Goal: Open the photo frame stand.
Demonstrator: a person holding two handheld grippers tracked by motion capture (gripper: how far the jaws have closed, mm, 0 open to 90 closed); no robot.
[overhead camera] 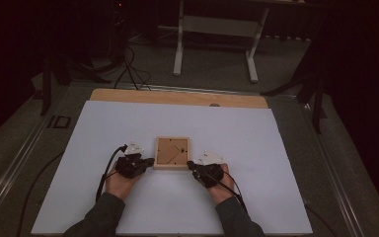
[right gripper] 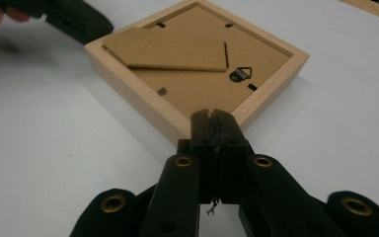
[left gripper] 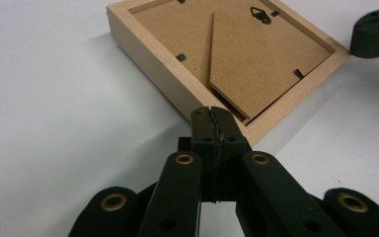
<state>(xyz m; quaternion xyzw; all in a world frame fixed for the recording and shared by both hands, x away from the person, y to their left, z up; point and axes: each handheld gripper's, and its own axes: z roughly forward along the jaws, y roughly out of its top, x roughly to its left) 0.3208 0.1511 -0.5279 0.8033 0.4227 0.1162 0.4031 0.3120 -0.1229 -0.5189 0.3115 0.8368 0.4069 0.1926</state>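
A light wooden picture frame (overhead camera: 171,153) lies face down on the white sheet, its brown backing board, fold-out stand and metal hanger facing up. My left gripper (overhead camera: 151,160) is shut, and its tips sit at the frame's near left corner. In the left gripper view the closed jaws (left gripper: 212,112) meet the frame (left gripper: 227,54) at that corner, with nothing between them. My right gripper (overhead camera: 189,163) is shut too, at the near right corner. In the right gripper view its tips (right gripper: 212,116) rest against the edge of the frame (right gripper: 197,59). Whether either presses on the wood I cannot tell.
The white sheet (overhead camera: 128,207) covers most of the table, and a wooden strip (overhead camera: 177,97) runs along its far edge. Beyond the table stand a white table's legs (overhead camera: 179,49) and floor cables (overhead camera: 128,69). Metal rails run along both sides.
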